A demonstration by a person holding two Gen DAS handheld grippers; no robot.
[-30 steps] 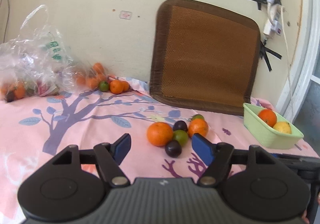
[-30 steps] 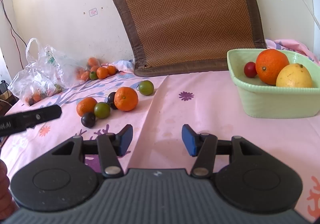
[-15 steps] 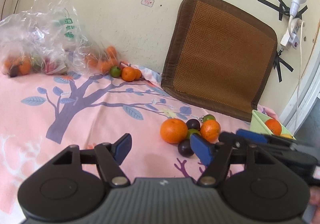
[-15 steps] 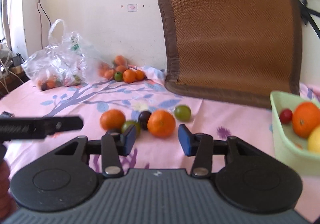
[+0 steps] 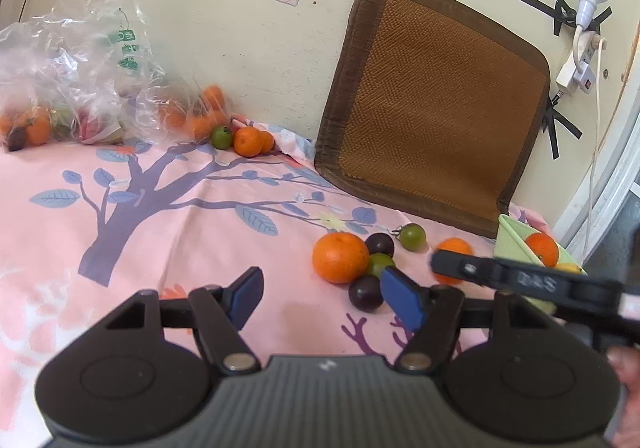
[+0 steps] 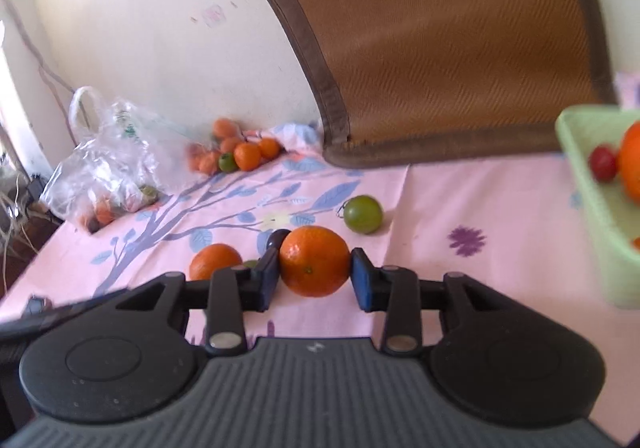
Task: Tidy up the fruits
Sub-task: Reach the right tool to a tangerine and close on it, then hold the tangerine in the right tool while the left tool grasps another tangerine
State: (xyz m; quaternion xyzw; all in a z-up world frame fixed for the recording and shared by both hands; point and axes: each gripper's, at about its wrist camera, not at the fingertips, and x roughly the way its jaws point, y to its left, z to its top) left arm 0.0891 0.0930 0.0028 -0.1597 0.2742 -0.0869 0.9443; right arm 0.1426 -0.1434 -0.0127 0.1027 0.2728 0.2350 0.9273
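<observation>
Pick step: right gripper (image 6: 314, 274), jaws just closing, now clamps an orange (image 6: 314, 261) on the near cloth; left gripper (image 5: 320, 290) is apart, empty; next, likely lift it right into the green tub (image 6: 592, 216).

Both my wrist cams looked low across the bed toward the wall (right one closer), sharing the loose fruit cluster (image 5: 360, 264) and brown mat (image 6: 452, 40).
</observation>
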